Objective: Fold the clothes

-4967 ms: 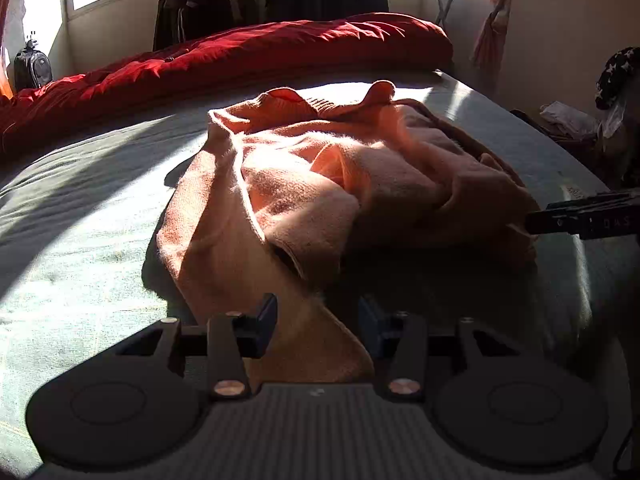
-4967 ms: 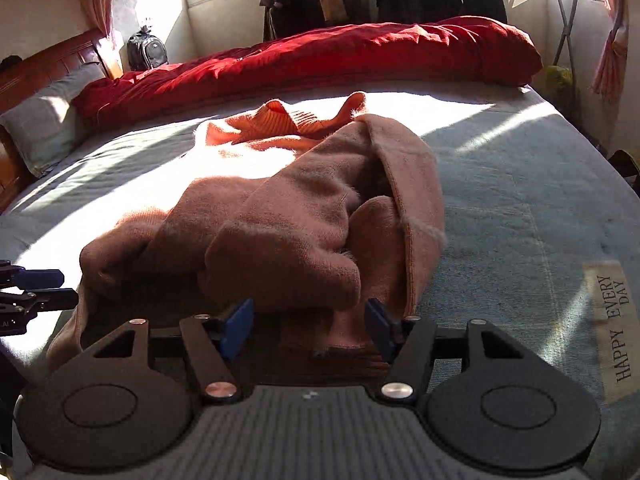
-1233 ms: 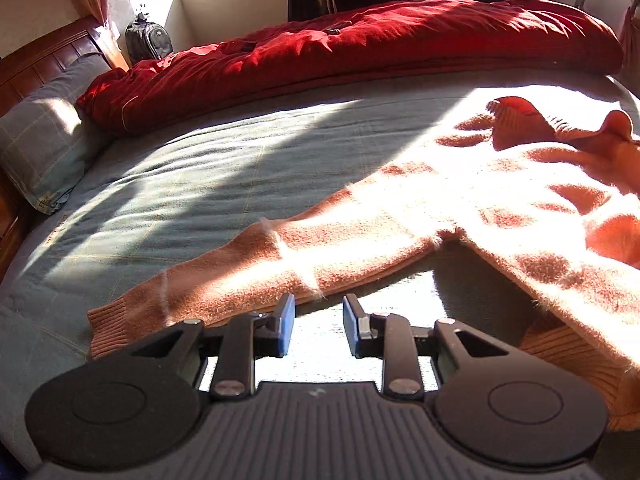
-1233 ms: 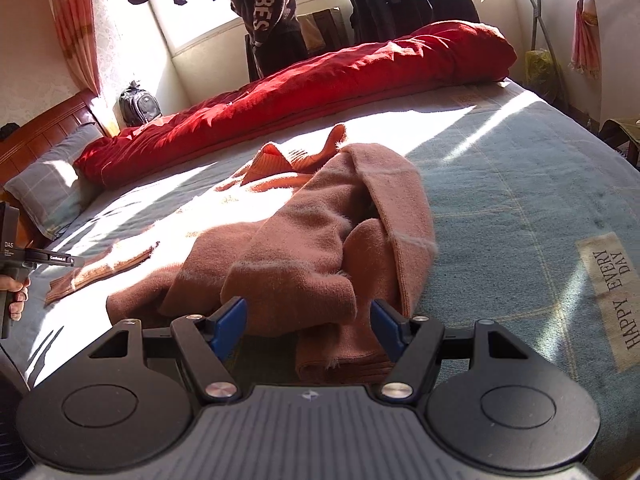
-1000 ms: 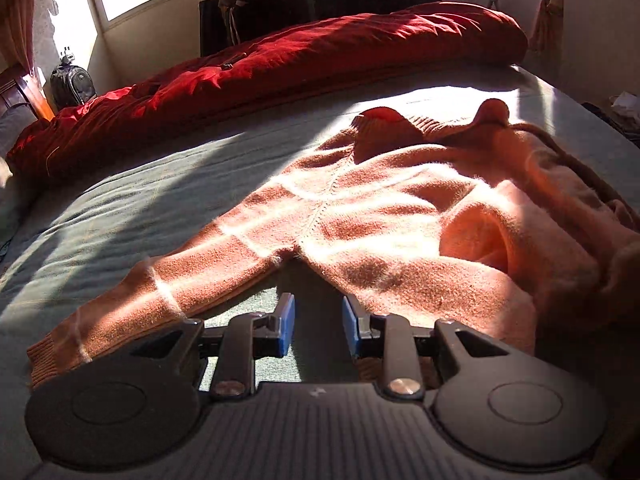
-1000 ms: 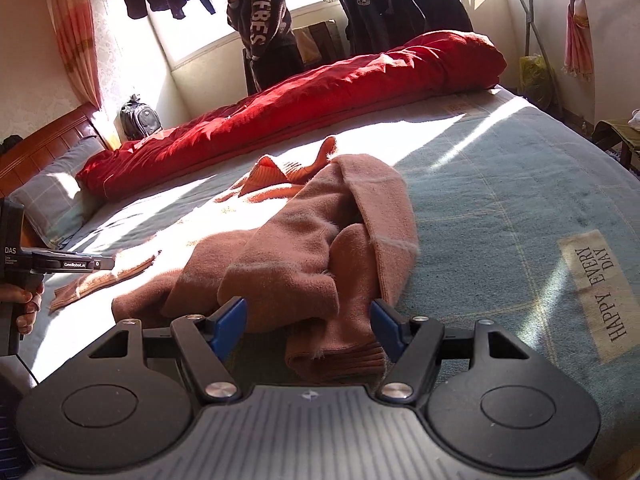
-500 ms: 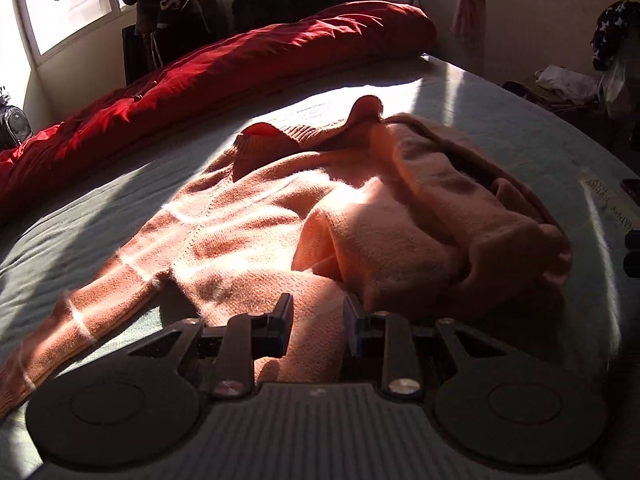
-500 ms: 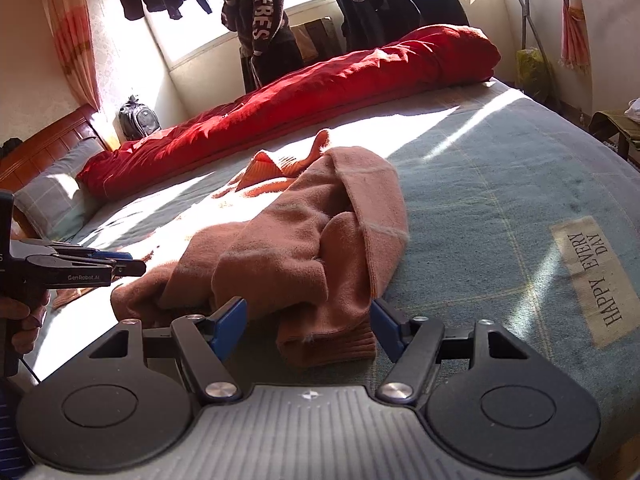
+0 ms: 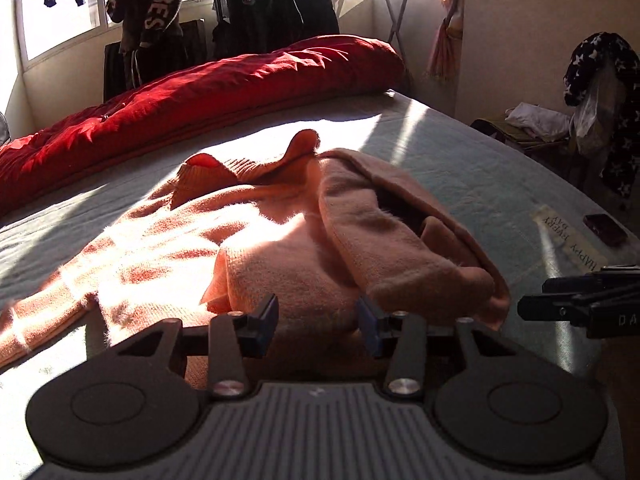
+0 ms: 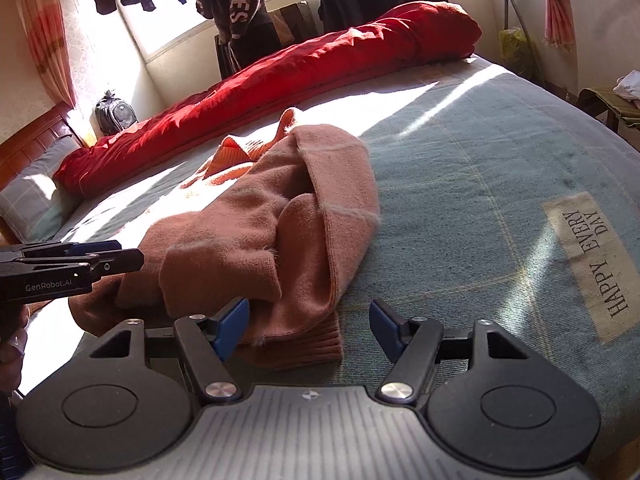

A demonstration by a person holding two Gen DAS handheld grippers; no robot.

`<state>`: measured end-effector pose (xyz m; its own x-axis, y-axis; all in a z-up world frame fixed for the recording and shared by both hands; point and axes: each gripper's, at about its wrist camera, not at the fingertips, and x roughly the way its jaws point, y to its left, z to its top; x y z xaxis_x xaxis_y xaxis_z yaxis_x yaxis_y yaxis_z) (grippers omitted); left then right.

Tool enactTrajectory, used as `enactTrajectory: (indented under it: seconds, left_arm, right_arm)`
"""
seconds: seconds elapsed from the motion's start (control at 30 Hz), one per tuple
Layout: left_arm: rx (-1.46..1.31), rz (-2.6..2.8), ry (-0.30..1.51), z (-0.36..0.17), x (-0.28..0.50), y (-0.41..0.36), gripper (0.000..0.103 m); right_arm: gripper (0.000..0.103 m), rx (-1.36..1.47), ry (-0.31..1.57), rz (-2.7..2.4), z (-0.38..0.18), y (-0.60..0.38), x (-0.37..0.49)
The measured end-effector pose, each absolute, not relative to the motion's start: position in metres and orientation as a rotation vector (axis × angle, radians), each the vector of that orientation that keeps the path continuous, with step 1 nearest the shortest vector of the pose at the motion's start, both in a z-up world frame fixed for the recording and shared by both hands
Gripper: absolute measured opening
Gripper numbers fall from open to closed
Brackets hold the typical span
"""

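Mid-bed [image 10: 500,168], the orange sweater [image 9: 280,240] lies bunched; bare sheet runs to the right edge. Left tongs [image 9: 316,322], just widening, and right tongs [image 10: 308,326] both gape, gripping nothing.

Sweater [image 9: 280,248]: salmon-orange fuzzy knit, ribbed collar brighter orange, washed pale where sun hits, duller brown-pink in shade. Sheet [image 10: 480,184]: faded blue-grey with faint yellowish grid lines; cream label [image 10: 588,264] with black "HAPPY EVERY DAY". Duvet [image 9: 200,92]: deep red. Pillow [image 10: 28,200]: grey-blue, light check. Headboard [image 10: 28,140]: reddish-brown wood. Curtains [image 10: 44,32]: peach with darker orange bands. Hoodie [image 10: 236,0]: dark with white lettering. Garment [image 9: 616,92] at right: navy with white stars. Grippers: black bodies, blue pads [image 10: 232,328].
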<state>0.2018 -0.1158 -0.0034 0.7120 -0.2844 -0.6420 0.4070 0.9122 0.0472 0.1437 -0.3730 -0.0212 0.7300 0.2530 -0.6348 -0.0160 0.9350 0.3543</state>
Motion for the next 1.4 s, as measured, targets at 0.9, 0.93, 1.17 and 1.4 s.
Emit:
enactTrajectory:
  seconds: [0.9, 0.93, 1.17, 1.4]
  left_arm:
    - [0.149, -0.337, 0.658, -0.012, 0.194, -0.116, 0.046]
    - [0.147, -0.335, 0.657, -0.012, 0.194, -0.116, 0.046]
    - [0.142, -0.345, 0.663, -0.012, 0.194, -0.116, 0.046]
    - [0.137, -0.342, 0.670, -0.014, 0.193, -0.113, 0.046]
  right_arm:
    - [0.017, 0.364, 0.725, 0.095, -0.036, -0.393, 0.190]
    - [0.017, 0.354, 0.710, 0.062, -0.032, -0.399, 0.190]
    - [0.024, 0.379, 0.684, 0.016, -0.024, -0.419, 0.192]
    - [0.017, 0.367, 0.701, 0.035, -0.035, -0.415, 0.195]
